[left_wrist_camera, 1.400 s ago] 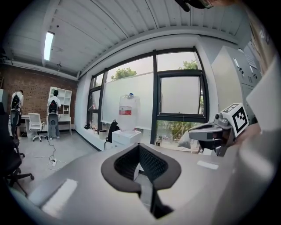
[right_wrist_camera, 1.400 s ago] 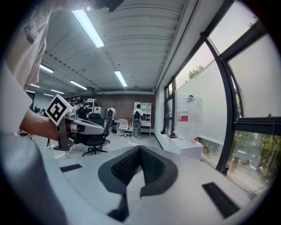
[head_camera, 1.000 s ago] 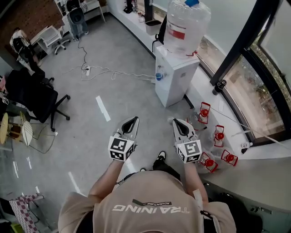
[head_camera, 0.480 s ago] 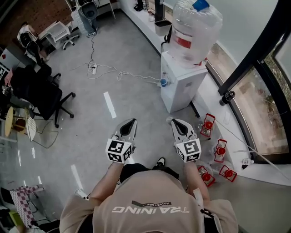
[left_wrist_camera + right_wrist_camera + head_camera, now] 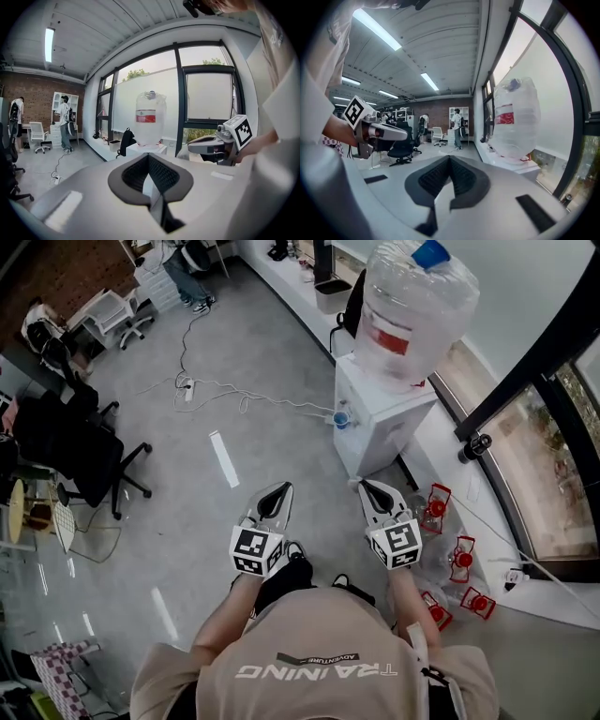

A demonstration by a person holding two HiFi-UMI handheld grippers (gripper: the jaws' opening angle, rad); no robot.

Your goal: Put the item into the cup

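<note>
No cup and no item for it show in any view. In the head view my left gripper (image 5: 279, 490) and right gripper (image 5: 367, 487) are held side by side at waist height above the grey floor, both pointing forward. Each is shut, pads meeting at the tip, with nothing between them. The left gripper view shows its own shut jaws (image 5: 149, 157) and the right gripper (image 5: 208, 142) beside them. The right gripper view shows its shut jaws (image 5: 450, 159) and the left gripper (image 5: 389, 133) off to the left.
A white water dispenser (image 5: 380, 418) with a large bottle (image 5: 410, 306) stands just ahead, a small blue part (image 5: 342, 416) on its front. Red-and-white items (image 5: 448, 549) lie by the window ledge. Cables (image 5: 225, 390) cross the floor; a black office chair (image 5: 80, 451) stands left.
The person has walked forward: the water dispenser is nearer and larger. Both grippers stay shut and level, side by side.
</note>
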